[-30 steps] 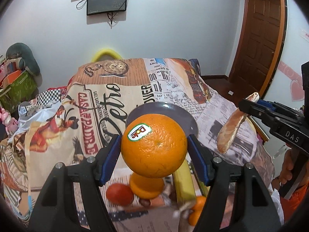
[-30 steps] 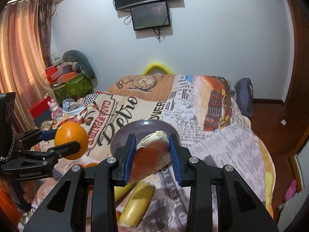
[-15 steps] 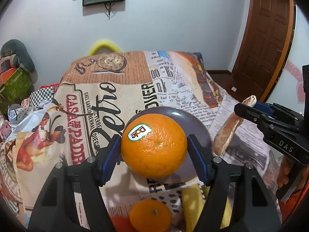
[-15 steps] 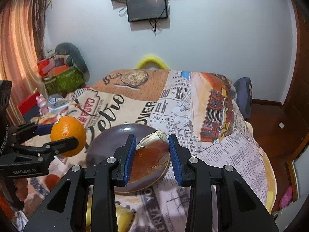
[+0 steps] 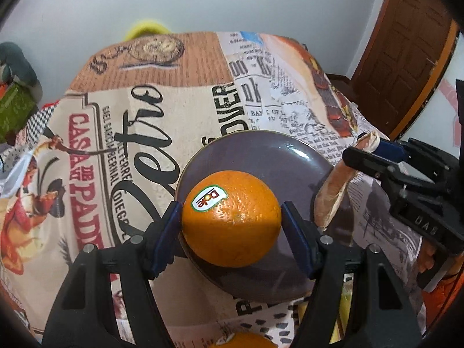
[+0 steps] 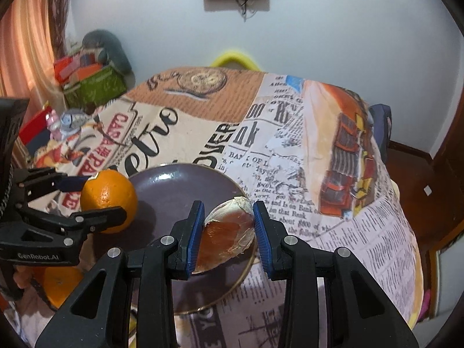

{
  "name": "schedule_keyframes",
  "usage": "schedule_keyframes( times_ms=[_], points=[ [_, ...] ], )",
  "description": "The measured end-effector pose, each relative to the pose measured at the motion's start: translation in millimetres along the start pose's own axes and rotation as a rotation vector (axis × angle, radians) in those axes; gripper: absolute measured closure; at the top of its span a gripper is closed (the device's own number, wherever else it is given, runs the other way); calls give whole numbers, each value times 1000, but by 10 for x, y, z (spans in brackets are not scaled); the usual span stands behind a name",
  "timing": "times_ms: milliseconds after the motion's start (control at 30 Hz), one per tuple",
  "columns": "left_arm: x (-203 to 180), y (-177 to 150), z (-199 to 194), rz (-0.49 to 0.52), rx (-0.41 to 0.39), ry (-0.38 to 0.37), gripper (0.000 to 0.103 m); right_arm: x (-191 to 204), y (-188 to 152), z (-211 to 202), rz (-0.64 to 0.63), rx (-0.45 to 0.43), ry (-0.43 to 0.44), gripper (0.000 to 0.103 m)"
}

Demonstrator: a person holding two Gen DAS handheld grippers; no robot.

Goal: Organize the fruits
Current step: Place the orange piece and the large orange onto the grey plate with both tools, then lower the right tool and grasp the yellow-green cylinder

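Observation:
My left gripper (image 5: 232, 220) is shut on a large orange (image 5: 232, 217) with a Dole sticker and holds it above the near part of a dark purple plate (image 5: 261, 156). My right gripper (image 6: 227, 229) is shut on a brown, wedge-shaped piece of fruit (image 6: 226, 232) over the plate's right edge (image 6: 174, 179). In the left wrist view the right gripper (image 5: 362, 153) and its fruit piece (image 5: 333, 191) are at the right of the plate. In the right wrist view the left gripper (image 6: 95, 197) and the orange (image 6: 108, 200) are at the plate's left.
The plate lies on a table under a printed newspaper-style cloth (image 5: 130, 133). Another orange (image 5: 240, 340) lies at the near edge, also in the right wrist view (image 6: 61, 287). A yellow chair back (image 6: 235, 56) stands behind the table. Clutter (image 6: 92, 81) is at the left, a door (image 5: 406, 43) at the right.
Both grippers have moved forward and lower toward the plate with their fruits held. The tomato, bananas and the other orange have slid out of view below.

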State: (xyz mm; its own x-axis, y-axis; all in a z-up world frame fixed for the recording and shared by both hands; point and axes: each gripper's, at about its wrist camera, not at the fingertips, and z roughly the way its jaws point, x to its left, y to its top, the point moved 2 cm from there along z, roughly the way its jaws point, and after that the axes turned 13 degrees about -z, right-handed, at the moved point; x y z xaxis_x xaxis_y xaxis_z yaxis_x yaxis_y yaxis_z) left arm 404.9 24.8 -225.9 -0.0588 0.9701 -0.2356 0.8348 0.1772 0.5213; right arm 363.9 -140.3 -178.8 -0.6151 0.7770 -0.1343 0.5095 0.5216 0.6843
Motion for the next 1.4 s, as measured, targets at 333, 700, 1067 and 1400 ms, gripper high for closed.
schedule_keyframes(
  times_ms=[333,700,1067,1400],
  points=[
    [61,70,215,3,49,22,34,-43,118,252,13,22,27,70],
    [102,138,107,-39,11,-2,30,-23,156,120,29,-3,43,60],
    [-55,-88,-538,36,-106,21,30,147,17,-395,30,-42,-2,56],
    [-94,-424,-1152,32,-168,2,30,375,-174,-937,56,-62,-8,56]
  ],
)
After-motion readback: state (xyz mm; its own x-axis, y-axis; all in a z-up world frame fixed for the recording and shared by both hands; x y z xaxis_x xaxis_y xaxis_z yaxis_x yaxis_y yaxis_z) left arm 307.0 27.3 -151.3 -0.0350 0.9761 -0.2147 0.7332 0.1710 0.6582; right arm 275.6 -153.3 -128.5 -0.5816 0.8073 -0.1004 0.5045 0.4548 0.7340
